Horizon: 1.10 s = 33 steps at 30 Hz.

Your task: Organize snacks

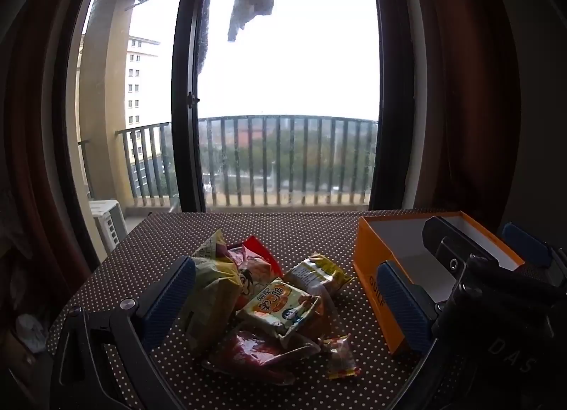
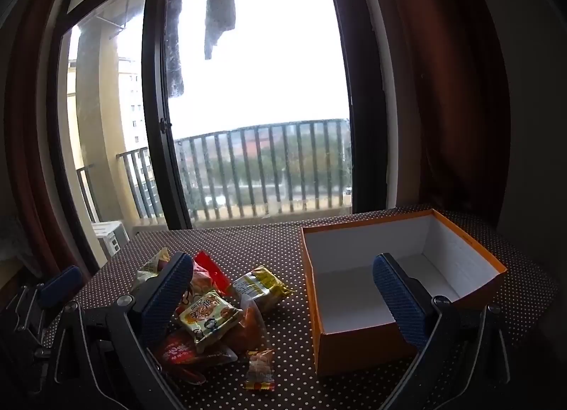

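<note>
A pile of snack packets point(image 1: 273, 303) lies on the dotted tablecloth; it also shows in the right wrist view point(image 2: 212, 314). An open orange box point(image 1: 372, 254) with a white inside stands to its right, empty in the right wrist view point(image 2: 354, 303). My left gripper point(image 1: 287, 300) is open, hovering above the pile with blue fingers point(image 1: 170, 300) either side. My right gripper point(image 2: 283, 303) is open, between pile and box; one of its fingers point(image 2: 400, 300) is in front of the box. The right gripper's body point(image 1: 496, 286) shows beside the box.
The table point(image 2: 248, 243) with brown white-dotted cloth stands against a balcony glass door point(image 1: 283, 90). Dark red curtains point(image 2: 460, 90) hang at the right. A small red-yellow packet point(image 2: 260, 371) lies apart at the front of the pile. An air-conditioner unit point(image 1: 108, 222) sits outside.
</note>
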Tool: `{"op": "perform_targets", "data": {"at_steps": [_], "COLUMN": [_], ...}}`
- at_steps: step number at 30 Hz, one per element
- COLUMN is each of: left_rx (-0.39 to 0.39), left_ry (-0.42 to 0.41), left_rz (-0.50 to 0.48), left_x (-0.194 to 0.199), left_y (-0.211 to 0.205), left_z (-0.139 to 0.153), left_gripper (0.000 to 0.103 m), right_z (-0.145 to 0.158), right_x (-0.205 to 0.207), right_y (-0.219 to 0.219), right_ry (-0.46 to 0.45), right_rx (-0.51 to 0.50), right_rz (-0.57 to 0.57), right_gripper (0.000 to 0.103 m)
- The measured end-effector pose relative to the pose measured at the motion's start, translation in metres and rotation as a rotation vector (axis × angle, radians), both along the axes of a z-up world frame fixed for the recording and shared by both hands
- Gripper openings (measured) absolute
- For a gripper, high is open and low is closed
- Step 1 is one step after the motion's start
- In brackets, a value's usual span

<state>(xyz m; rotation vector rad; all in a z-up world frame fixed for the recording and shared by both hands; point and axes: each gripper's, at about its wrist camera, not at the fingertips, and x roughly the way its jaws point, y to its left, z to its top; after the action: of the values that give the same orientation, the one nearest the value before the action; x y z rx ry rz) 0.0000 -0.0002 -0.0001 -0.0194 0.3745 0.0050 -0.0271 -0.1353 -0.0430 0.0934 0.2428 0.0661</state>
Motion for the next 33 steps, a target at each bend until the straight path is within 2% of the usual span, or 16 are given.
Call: {"op": "perform_targets", "data": {"at_steps": [25,33], "left_rx": [-0.002,-0.006], "left_ry": [-0.004,-0.048], "left_rz": [0.011,0.019], "left_x": [-0.0038,-0.0036], "left_y": [0.0029,0.0025], "left_z": [-0.0006,-0.0018], "left_gripper": [0.102,0.102], "right_z": [-0.0024,-0.0041], "right_x": [-0.0002,0.001], "right_y": [0.0034,0.0047], "right_ry": [0.001,0.002], "right_rx": [-0.005,-0.015], "right_rz": [0.003,-0.004], "right_gripper": [0.102,0.102]}}
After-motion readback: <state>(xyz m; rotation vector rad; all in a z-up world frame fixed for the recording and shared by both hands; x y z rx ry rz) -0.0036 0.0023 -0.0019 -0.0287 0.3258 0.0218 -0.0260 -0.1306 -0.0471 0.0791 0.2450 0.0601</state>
